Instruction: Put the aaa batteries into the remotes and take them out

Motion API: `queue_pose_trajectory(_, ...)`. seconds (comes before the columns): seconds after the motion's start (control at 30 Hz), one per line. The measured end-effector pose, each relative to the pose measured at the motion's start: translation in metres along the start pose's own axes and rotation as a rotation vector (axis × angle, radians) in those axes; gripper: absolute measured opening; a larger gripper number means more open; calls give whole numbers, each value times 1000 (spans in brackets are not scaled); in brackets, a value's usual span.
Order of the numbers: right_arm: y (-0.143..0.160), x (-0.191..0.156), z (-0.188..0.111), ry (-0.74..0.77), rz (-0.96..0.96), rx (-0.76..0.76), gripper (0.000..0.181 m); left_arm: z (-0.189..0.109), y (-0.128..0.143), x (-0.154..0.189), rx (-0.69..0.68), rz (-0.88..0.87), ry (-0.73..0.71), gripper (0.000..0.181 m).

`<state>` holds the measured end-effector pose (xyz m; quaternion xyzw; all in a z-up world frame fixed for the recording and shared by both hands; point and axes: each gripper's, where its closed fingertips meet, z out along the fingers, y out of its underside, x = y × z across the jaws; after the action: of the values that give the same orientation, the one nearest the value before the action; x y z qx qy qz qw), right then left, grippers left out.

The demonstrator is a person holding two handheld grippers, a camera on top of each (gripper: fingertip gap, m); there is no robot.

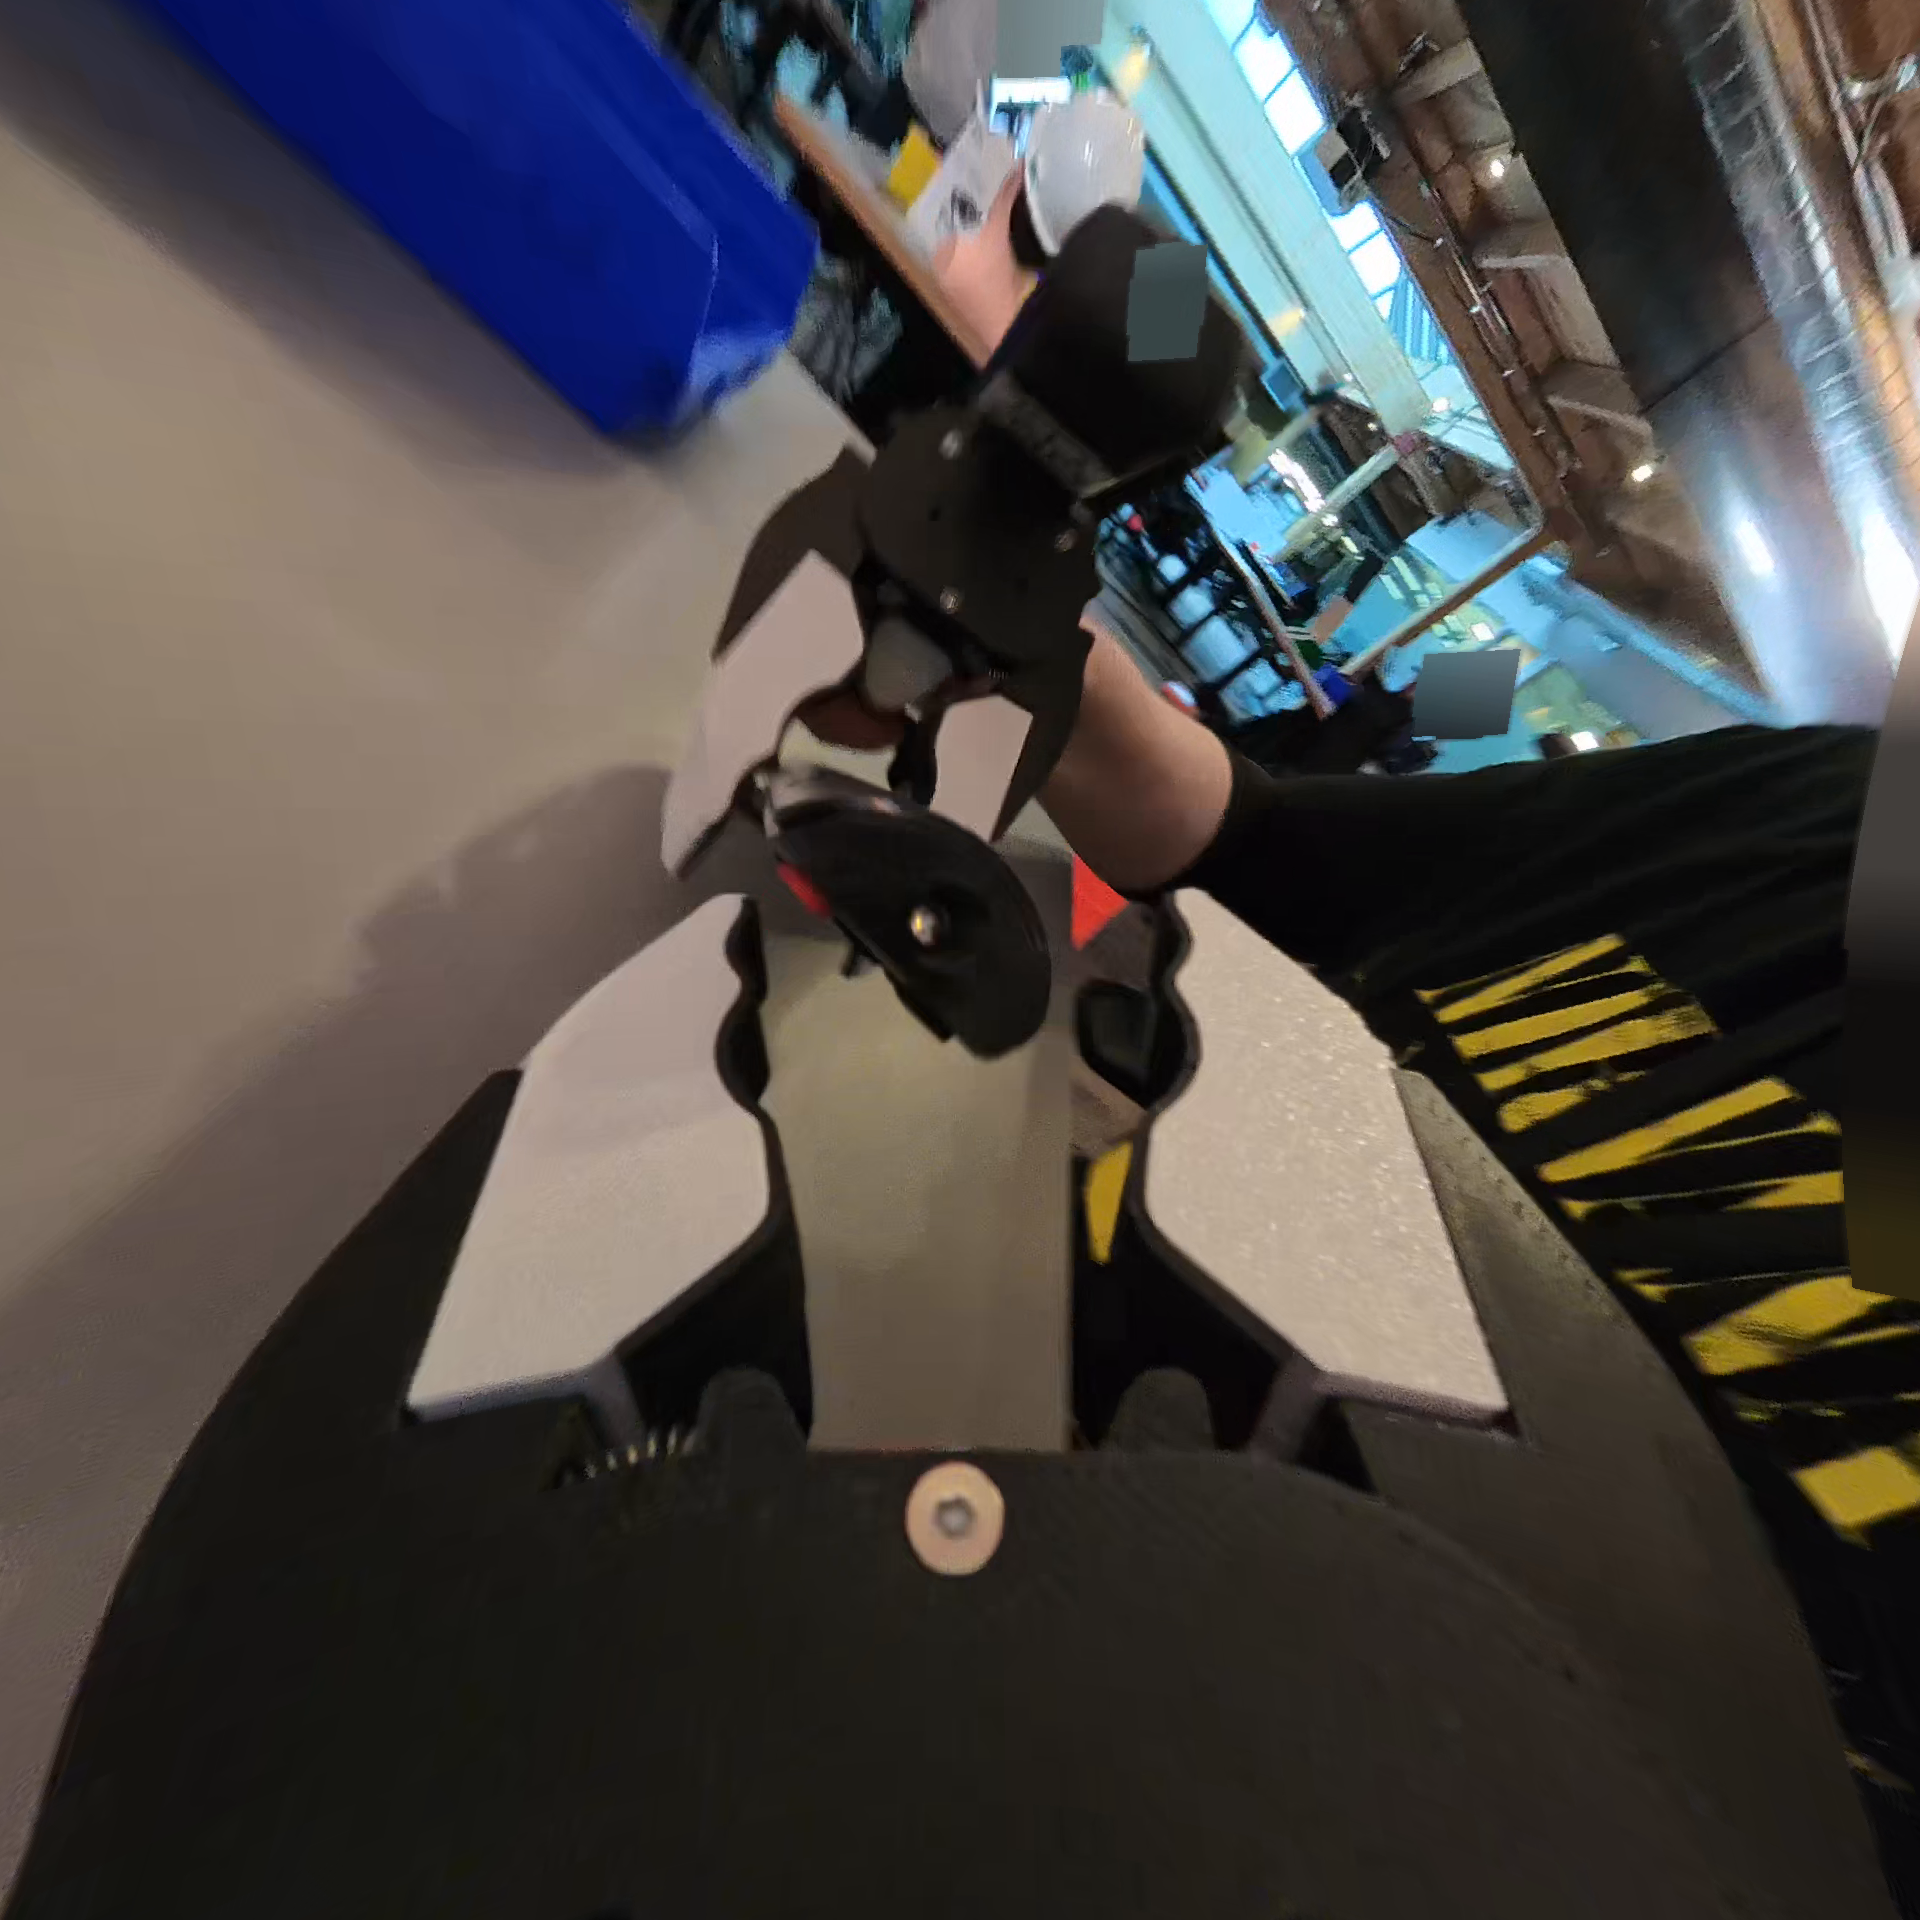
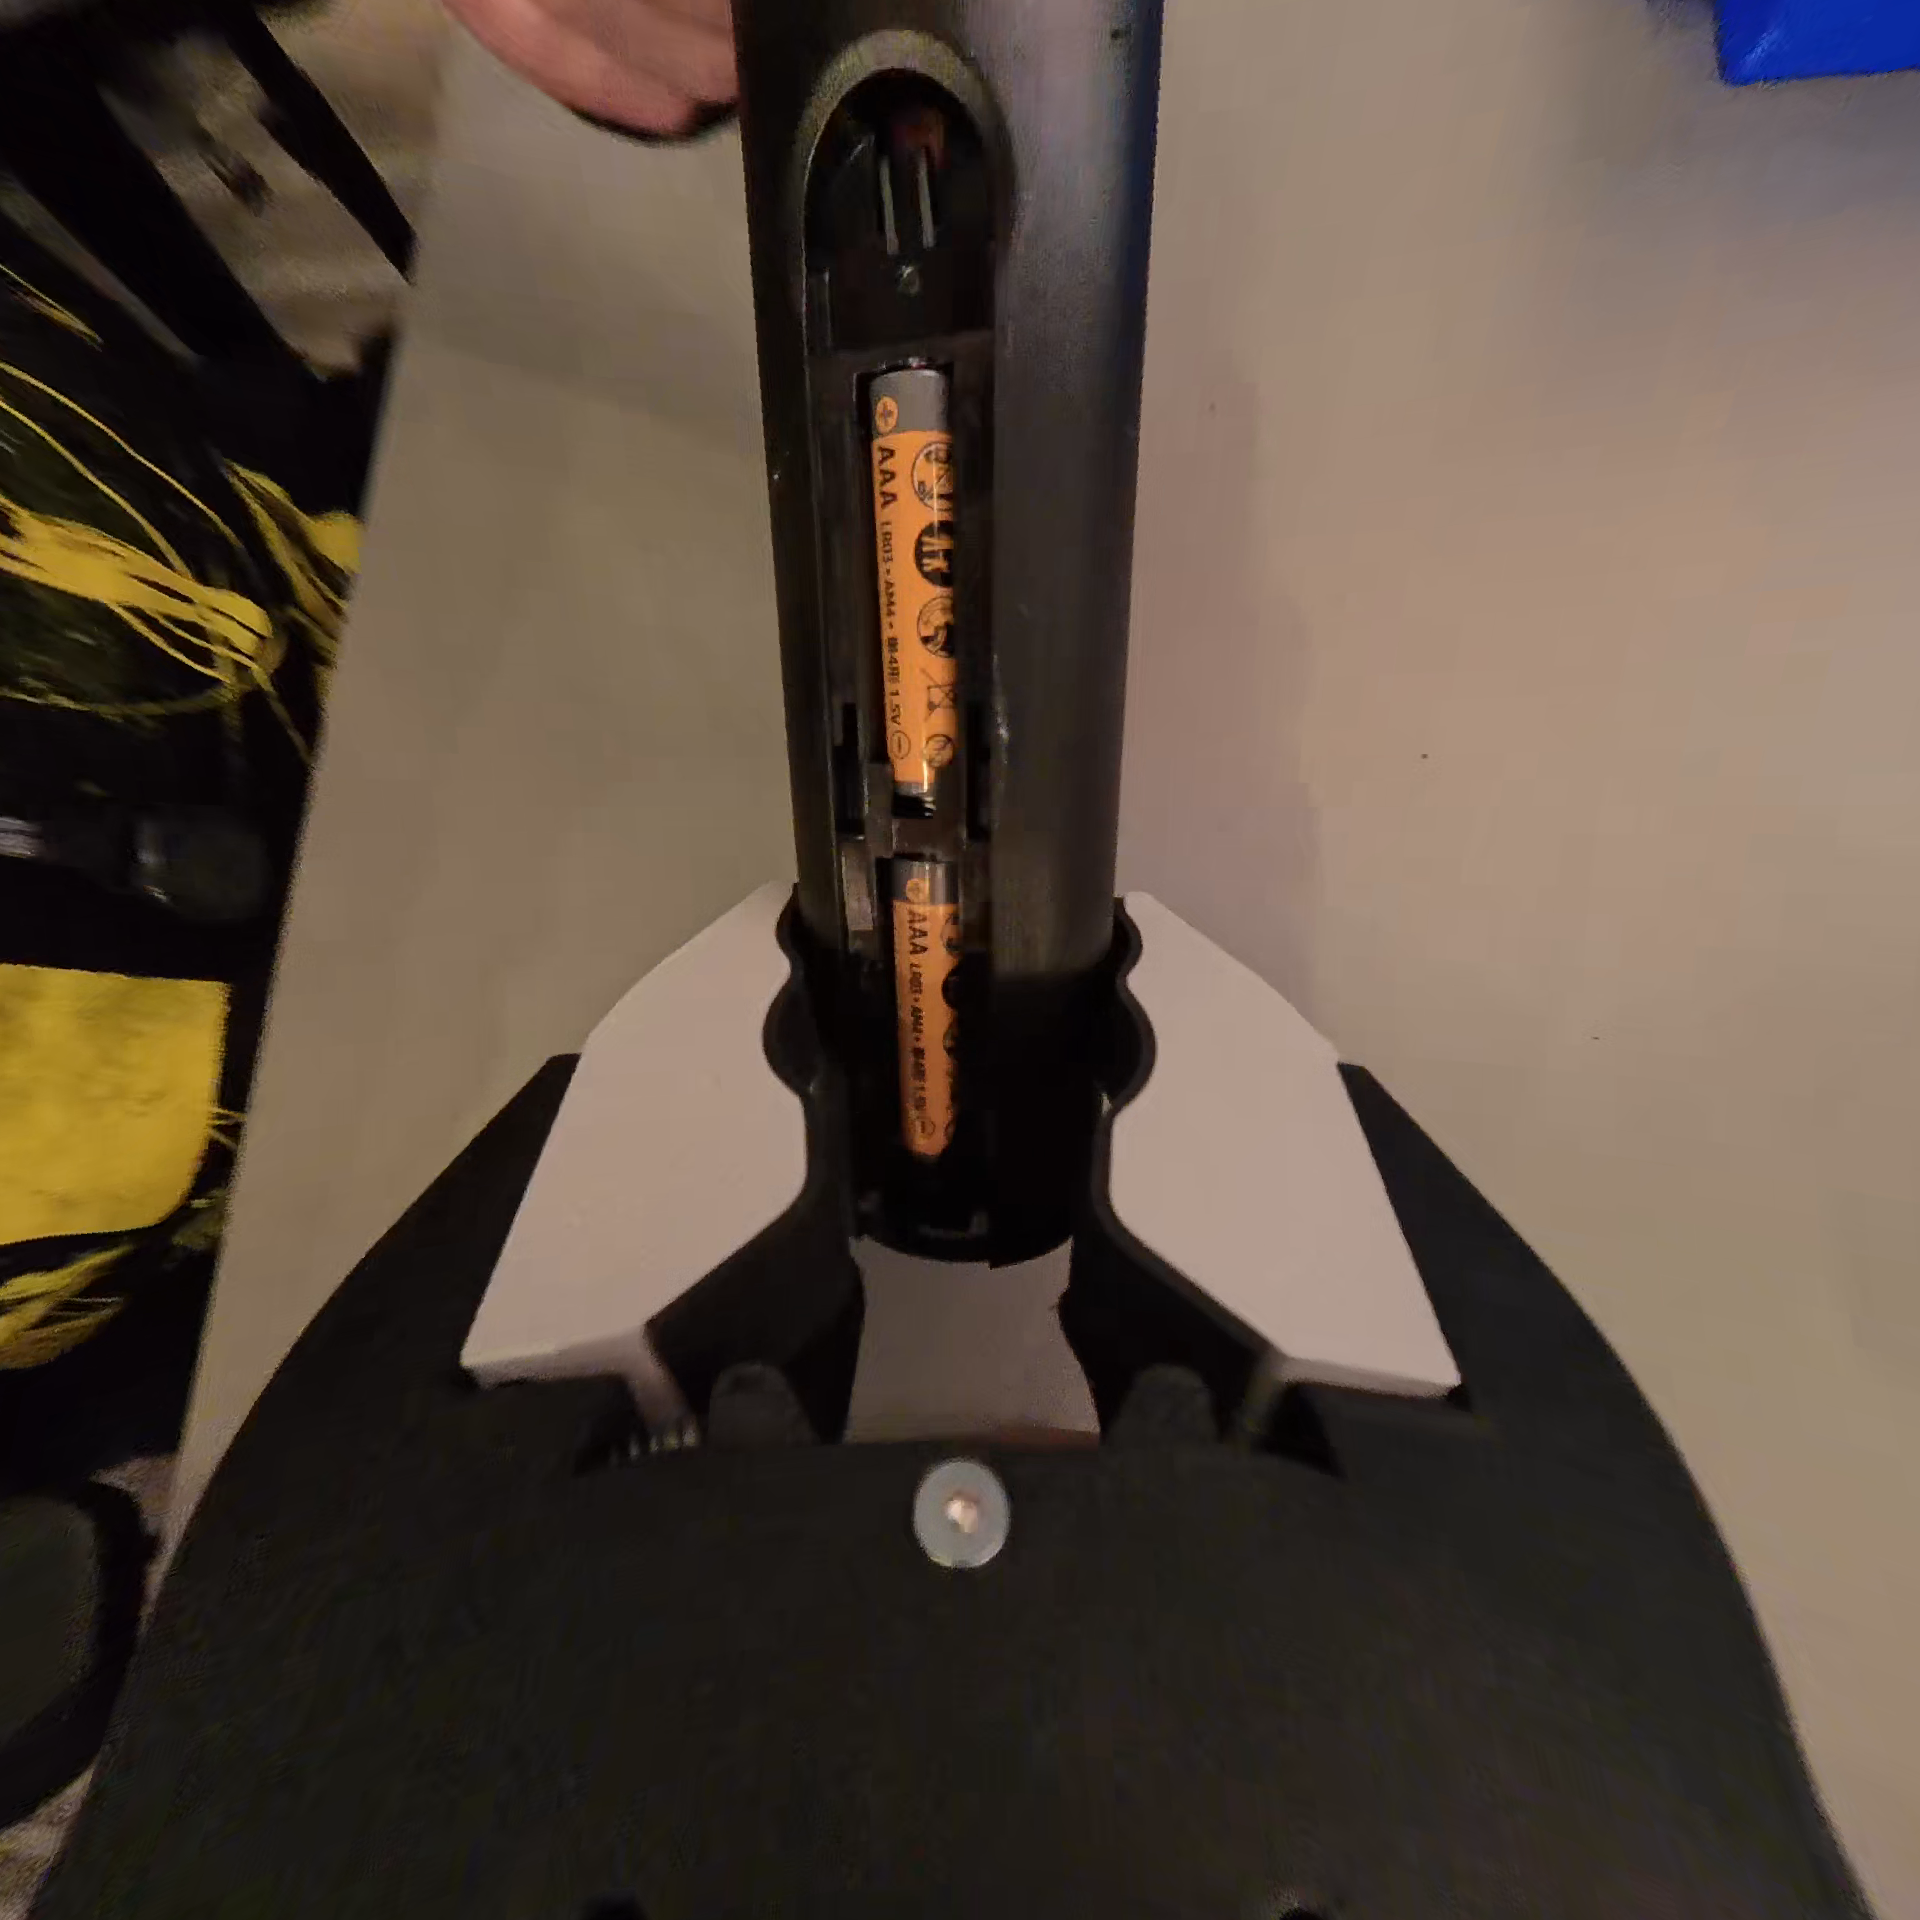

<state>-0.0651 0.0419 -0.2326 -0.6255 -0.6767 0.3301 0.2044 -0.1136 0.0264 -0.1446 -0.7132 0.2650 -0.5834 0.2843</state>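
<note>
In the right wrist view my right gripper (image 2: 956,914) is shut on the near end of a black remote (image 2: 1060,520) that points away from me. Its back faces up with the cover off. Two orange AAA batteries lie end to end in the open compartment, the far battery (image 2: 914,582) and the near battery (image 2: 928,1029) between my fingers. In the left wrist view my left gripper (image 1: 956,914) is open with nothing between its pads. The remote's far end (image 1: 914,914) hangs just ahead of its fingertips, held by the right gripper (image 1: 966,561). I cannot tell whether they touch.
The pale tabletop (image 2: 1455,727) lies under both grippers. A blue bin (image 1: 499,187) stands at the table's far side, its corner showing in the right wrist view (image 2: 1818,42). A person's black and yellow garment (image 1: 1621,1091) and forearm (image 1: 1132,758) are close by. The left gripper's tips are roughly 11 centimeters from the right gripper's.
</note>
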Motion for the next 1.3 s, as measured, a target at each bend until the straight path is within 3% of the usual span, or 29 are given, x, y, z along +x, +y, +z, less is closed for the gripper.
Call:
queue_pose_trajectory(0.17,-15,-13,-8,-170,90,132,52,8,-31,12,167,349,-69,99)
queue_pose_trajectory(0.23,-20,-16,-6,-194,91,142,52,17,-38,8,211,393,-107,93)
queue_pose_trajectory(0.3,-24,-20,-5,-203,91,150,52,21,-43,13,261,401,-59,70)
queue_pose_trajectory(0.47,-32,-12,-13,-160,159,215,53,18,-61,7,321,342,12,67)
queue_pose_trajectory(0.53,-32,-7,-26,-115,211,209,65,6,-74,3,366,350,20,65)
queue_pose_trajectory(0.63,-6,6,-60,63,294,143,61,-18,-103,-6,442,398,-4,61)
queue_pose_trajectory(0.77,56,3,-88,349,446,-41,60,-30,-133,-10,521,399,69,56)
queue_pose_trajectory(1.0,121,-40,-59,553,625,-243,51,8,-129,-22,418,393,150,56)
queue_pose_trajectory(1.07,125,-39,-52,611,631,-255,53,21,-123,-25,361,382,165,56)
queue_pose_trajectory(1.2,115,-37,-44,619,598,-239,22,38,-114,-35,300,399,112,57)
queue_pose_trajectory(1.3,114,-32,-43,598,600,-231,20,41,-107,-47,293,346,98,57)
